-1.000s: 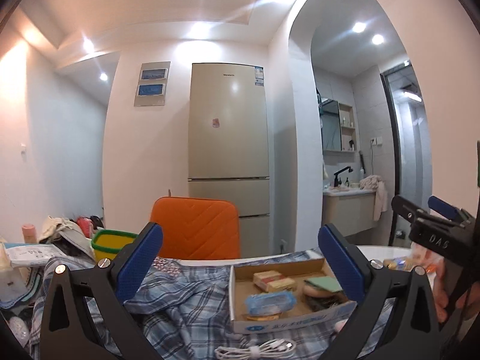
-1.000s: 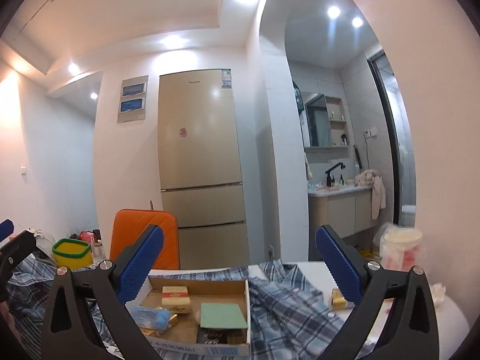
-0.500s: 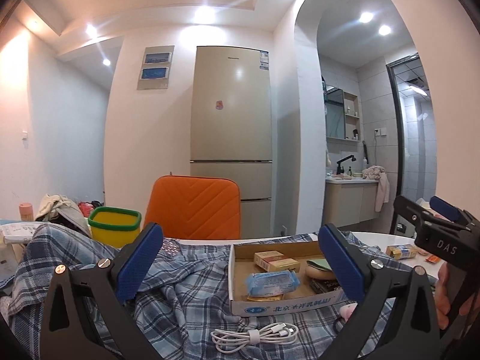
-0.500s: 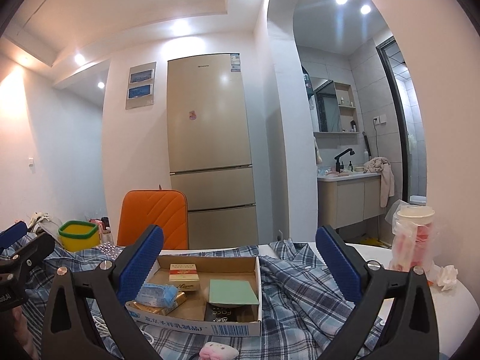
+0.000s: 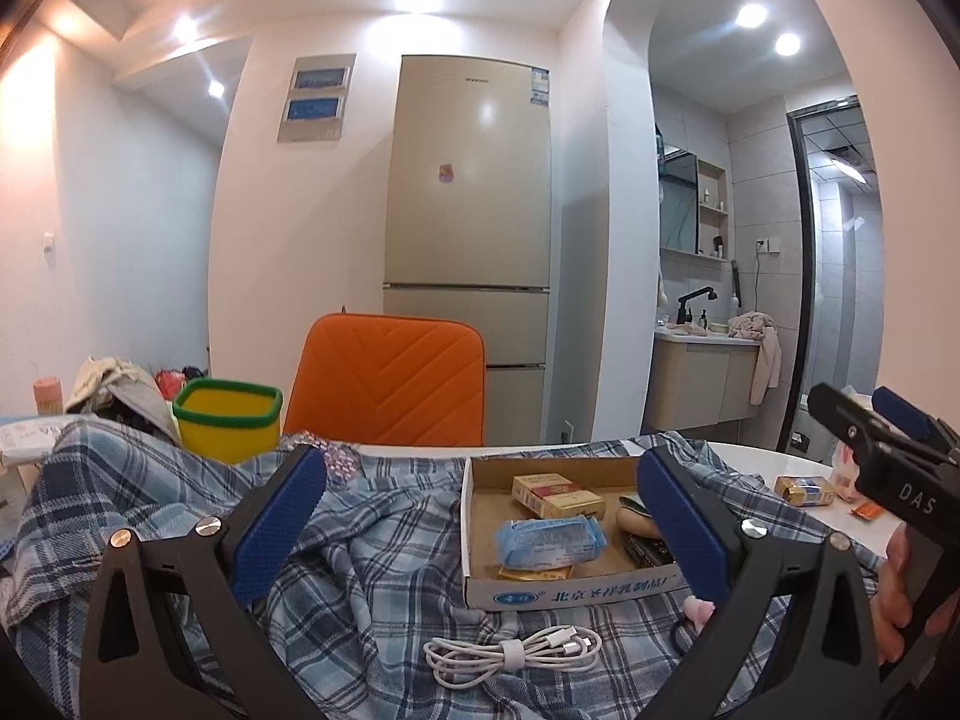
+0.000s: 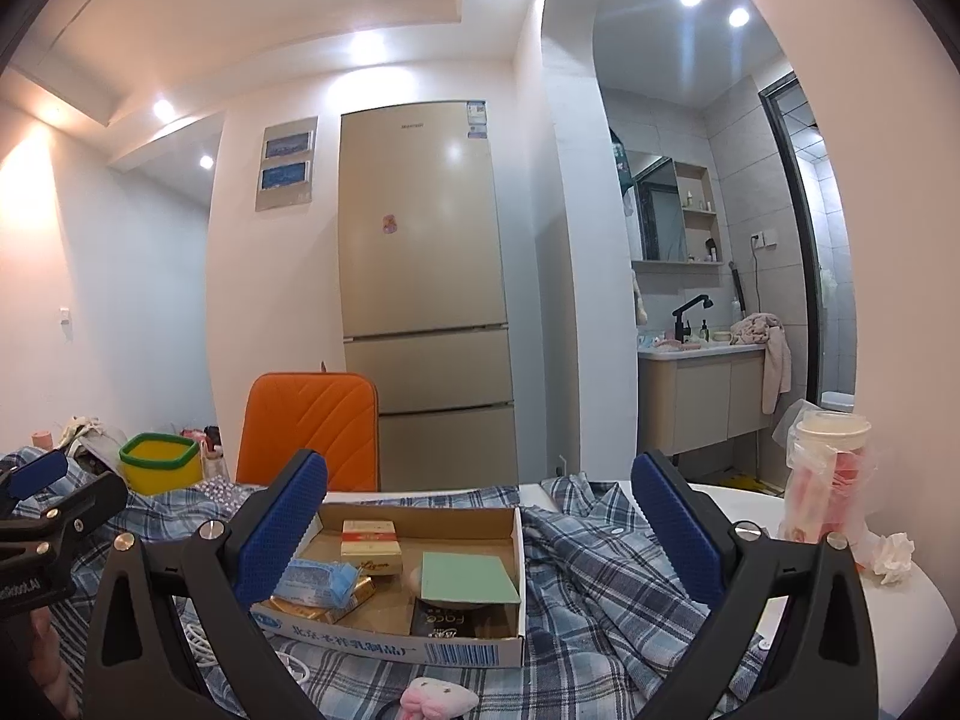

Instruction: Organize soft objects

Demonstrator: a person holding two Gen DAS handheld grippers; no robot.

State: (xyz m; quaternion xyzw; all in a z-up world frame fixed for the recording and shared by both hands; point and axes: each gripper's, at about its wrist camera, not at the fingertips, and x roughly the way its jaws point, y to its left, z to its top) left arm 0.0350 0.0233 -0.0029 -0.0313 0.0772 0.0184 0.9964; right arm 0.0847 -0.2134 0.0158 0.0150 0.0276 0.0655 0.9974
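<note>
Two tools hang over the surface point(image 6: 900, 612), and you hold both with their blue pads spread wide and nothing between them: the left tool point(image 5: 480, 534) and the right tool point(image 6: 477, 531). A blue plaid shirt point(image 5: 372, 546) lies rumpled across most of the surface, reaching its left edge. On the shirt, near the middle, sits an open cardboard box point(image 6: 420, 651) with small packets in it. At the near edge, just in front of the box, a small pink plush toy point(image 6: 435, 699) rests on the shirt, and a coiled white cable point(image 5: 510, 654) lies to its left. A yellow bin with a green rim point(image 5: 228, 423) stands at the far left corner, beside an orange chair point(image 5: 390, 381). A bagged cup point(image 6: 828, 474) stands at the right edge.
</note>
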